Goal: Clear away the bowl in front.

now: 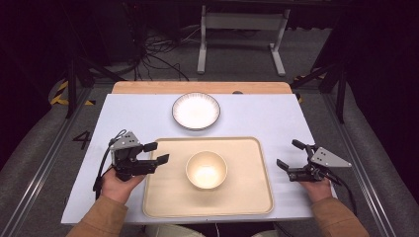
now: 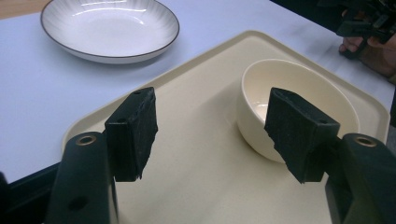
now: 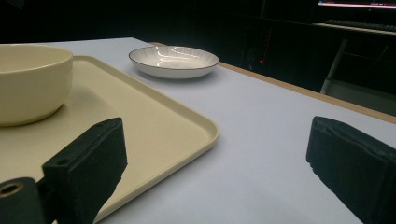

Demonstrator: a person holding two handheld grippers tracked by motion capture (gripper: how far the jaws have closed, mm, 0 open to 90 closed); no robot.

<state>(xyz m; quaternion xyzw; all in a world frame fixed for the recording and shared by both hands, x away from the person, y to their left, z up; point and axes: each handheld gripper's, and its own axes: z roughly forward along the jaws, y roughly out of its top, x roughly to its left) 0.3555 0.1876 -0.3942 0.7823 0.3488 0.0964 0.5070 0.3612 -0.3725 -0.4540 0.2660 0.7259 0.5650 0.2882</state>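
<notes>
A cream bowl [image 1: 206, 169] stands empty in the middle of a cream tray [image 1: 247, 197] on the white table. Beyond the tray lies a white plate [image 1: 196, 110] with a dark rim. My left gripper [image 1: 157, 152] is open over the tray's left edge, its jaws pointing toward the bowl [image 2: 299, 98]; nothing is between them. My right gripper [image 1: 290, 154] is open on the table just right of the tray, also holding nothing. From the right gripper view, the bowl [image 3: 28, 84] is on the left, the tray's corner [image 3: 205, 126] is between the jaws and the plate [image 3: 173, 60] lies farther off.
The table's wooden back edge [image 1: 197, 87] runs behind the plate. Beyond it, a white frame [image 1: 242, 34] and cables [image 1: 153, 54] sit on the floor. Bare table [image 1: 276, 118] lies to either side of the plate and tray.
</notes>
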